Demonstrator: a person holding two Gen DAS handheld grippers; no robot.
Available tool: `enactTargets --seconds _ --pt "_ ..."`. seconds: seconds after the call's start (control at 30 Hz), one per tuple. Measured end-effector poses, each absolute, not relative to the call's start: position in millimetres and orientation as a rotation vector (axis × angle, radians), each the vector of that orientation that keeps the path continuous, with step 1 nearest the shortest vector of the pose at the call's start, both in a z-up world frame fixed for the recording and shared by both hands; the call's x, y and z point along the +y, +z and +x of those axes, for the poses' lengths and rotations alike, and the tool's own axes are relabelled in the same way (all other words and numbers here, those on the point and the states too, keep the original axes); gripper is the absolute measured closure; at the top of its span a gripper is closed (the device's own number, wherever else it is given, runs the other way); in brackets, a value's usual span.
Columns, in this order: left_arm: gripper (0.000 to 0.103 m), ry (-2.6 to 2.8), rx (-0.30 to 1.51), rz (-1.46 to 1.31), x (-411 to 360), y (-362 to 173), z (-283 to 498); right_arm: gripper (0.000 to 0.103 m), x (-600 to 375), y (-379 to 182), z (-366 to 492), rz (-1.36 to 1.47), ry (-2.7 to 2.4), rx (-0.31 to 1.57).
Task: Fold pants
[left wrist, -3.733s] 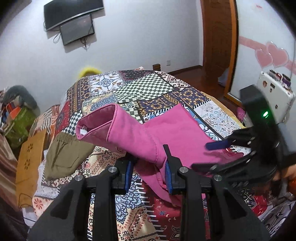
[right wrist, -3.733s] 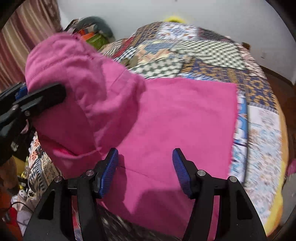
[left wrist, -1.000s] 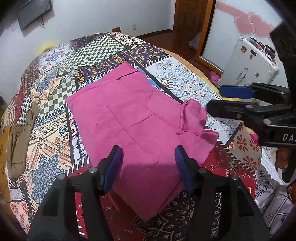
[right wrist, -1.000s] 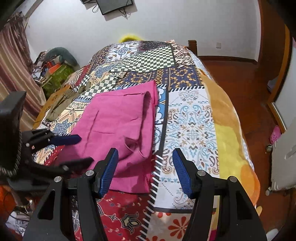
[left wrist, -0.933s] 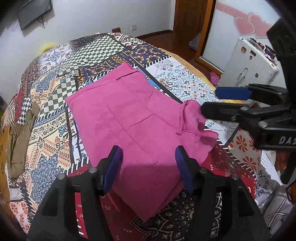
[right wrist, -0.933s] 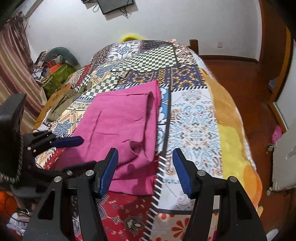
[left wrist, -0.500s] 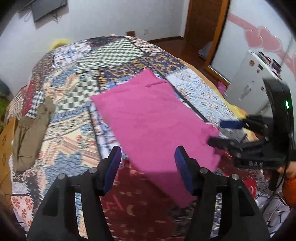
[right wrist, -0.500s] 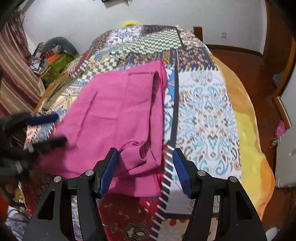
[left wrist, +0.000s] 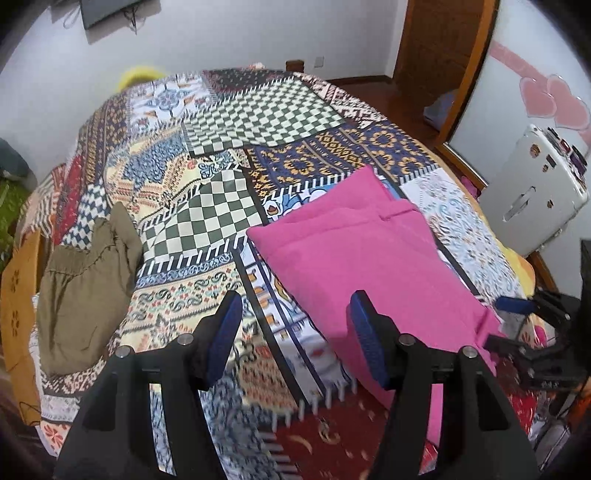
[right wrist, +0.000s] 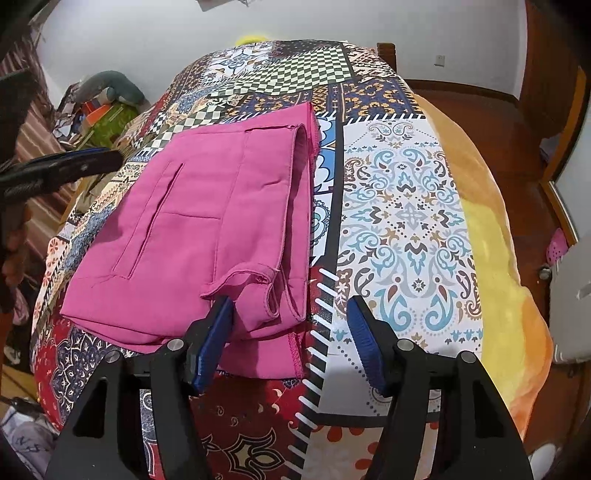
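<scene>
Bedspread (right wrist: 406, 206) bare right of pink pants (right wrist: 207, 221); olive garment (left wrist: 85, 280) crowds left.

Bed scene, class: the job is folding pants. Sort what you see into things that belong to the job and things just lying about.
Belongs to the job:
- pink pants, folded on the quilt
- left gripper, open, empty
- right gripper, open, over the pants' near edge

Just lying about:
- olive garment
- white suitcase
- TV
- clutter pile
</scene>
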State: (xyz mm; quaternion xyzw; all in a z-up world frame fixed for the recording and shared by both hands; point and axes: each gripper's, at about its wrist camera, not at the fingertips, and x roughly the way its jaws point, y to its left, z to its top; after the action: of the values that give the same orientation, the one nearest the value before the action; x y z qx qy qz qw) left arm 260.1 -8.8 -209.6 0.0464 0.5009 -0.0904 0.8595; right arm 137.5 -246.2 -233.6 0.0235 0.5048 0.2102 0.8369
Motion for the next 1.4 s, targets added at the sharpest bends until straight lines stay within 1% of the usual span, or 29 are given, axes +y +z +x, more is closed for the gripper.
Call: enactTargets --seconds 0.13,0.27,0.4,0.47,0.6,0.63,0.67,0.7,0.73,0.77,0.83,0.9,0.93,1.13,1.4 --pt "0.042 -0.201 1.094 0.082 -7.1 -228.2 282.7 0.043 -246.2 -233.3 141.4 0.049 0.449 1.069" --pt "0.033 -0.204 1.118 0.012 -3.4 -243.1 304.2 0.043 -246.2 -233.9 145.6 0.039 0.441 1.065" --pt "0.033 -0.223 1.173 -0.065 -2.0 -261.2 321.6 0.043 -247.4 -235.4 152.0 0.053 0.446 1.067" --pt "0.031 -0.232 1.190 -0.101 -1.0 -269.9 328.5 0.043 -247.7 -235.4 155.7 0.056 0.444 1.067" --pt "0.031 -0.247 1.169 -0.080 -4.7 -271.1 336.1 0.043 -246.5 -235.8 164.3 0.058 0.444 1.066" --pt "0.035 -0.251 1.164 -0.072 -6.1 -270.5 336.7 0.043 -245.9 -236.0 166.0 0.057 0.444 1.067" --pt "0.045 -0.263 1.156 -0.070 -6.8 -269.6 336.7 0.043 -245.3 -236.0 167.2 0.056 0.444 1.066" --pt "0.048 -0.275 1.145 -0.071 -7.6 -267.5 336.0 0.043 -244.8 -236.0 168.4 0.055 0.443 1.065" --pt "0.058 -0.272 1.132 -0.067 -8.3 -265.2 335.9 0.043 -244.3 -235.6 169.3 0.054 0.442 1.063" --pt "0.070 -0.270 1.117 -0.062 -8.1 -261.8 333.7 0.043 -244.1 -235.4 169.8 0.054 0.441 1.062" --pt "0.079 -0.277 1.100 -0.073 -6.4 -256.4 331.0 0.043 -243.8 -235.0 170.3 0.056 0.438 1.061" --pt "0.085 -0.276 1.090 -0.087 -5.1 -251.6 328.2 0.043 -243.3 -233.8 170.1 0.054 0.434 1.059" --pt "0.089 -0.268 1.086 -0.082 -4.9 -250.0 326.5 0.043 -243.1 -233.1 170.4 0.050 0.431 1.056" --pt "0.091 -0.237 1.058 -0.068 6.8 -234.8 303.1 0.043 -245.8 -226.3 168.5 0.039 0.414 1.038" --pt "0.091 -0.175 1.038 -0.124 42.6 -220.9 254.9 0.043 -246.8 -210.4 162.2 0.048 0.427 0.994"
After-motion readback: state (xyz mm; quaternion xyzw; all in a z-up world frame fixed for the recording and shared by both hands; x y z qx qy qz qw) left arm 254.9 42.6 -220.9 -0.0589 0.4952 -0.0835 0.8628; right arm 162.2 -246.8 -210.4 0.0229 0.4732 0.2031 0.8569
